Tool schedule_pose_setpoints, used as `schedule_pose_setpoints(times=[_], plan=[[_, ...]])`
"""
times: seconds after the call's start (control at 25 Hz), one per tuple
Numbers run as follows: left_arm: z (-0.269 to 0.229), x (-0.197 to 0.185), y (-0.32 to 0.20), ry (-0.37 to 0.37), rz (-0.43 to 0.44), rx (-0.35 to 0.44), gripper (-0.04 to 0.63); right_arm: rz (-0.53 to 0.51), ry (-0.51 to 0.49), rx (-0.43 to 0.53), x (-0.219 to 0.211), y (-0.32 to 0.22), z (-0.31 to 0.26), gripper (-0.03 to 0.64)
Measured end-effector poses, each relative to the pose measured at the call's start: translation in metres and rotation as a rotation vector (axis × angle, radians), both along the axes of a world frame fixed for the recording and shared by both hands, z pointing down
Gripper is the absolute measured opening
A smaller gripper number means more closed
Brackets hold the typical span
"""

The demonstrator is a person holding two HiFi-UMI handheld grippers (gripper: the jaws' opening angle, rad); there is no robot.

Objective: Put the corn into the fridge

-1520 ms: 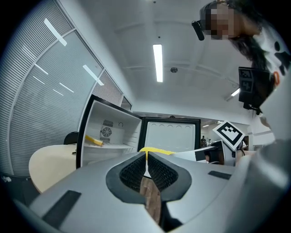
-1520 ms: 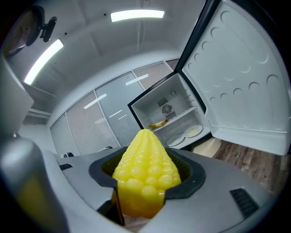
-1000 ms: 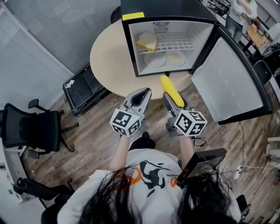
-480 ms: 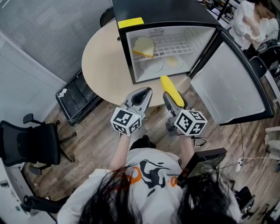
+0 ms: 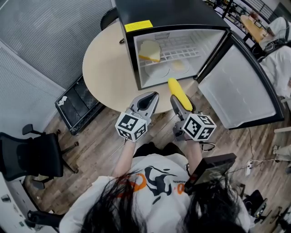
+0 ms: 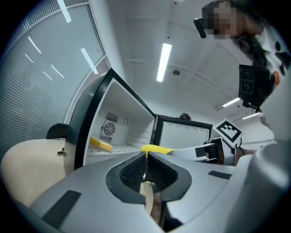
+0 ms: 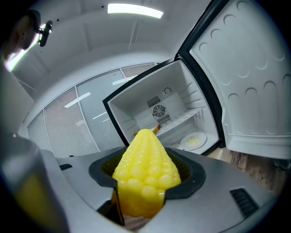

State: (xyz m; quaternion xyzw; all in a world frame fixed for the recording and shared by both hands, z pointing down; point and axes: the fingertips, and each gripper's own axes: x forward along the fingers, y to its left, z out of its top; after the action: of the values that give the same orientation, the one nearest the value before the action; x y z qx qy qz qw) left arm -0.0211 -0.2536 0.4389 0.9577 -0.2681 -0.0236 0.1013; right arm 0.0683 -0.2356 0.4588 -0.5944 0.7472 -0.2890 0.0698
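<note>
The corn looks like glossy, bumpy yellow plastic. The left gripper and right gripper have matt grey plastic shells with black ribbed pads. The fridge is smooth black outside and smooth white plastic inside. The table is smooth matt beige. The floor is grained wood plank.

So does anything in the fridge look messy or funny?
Nothing is spilled or broken. One small oddity: the pale wedge lies bare on the wire shelf at the left of the fridge, while the plate just below it looks empty. The door stands wide open, and the corn is whole.
</note>
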Motion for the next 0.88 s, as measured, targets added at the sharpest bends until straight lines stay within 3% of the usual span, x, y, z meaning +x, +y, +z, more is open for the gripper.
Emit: schedule_pose_setpoints(times=[0.36, 0.88], plan=[[0.005, 0.004, -0.001, 0.004, 0.008, -0.016, 0.011, 0.0, 0.011, -0.014, 0.005, -0.007, 0.002, 0.255], [0.014, 0.026, -0.045, 0.002, -0.024, -0.043, 0.011, -0.024, 0.016, -0.03, 0.037, -0.057, 0.011, 0.256]])
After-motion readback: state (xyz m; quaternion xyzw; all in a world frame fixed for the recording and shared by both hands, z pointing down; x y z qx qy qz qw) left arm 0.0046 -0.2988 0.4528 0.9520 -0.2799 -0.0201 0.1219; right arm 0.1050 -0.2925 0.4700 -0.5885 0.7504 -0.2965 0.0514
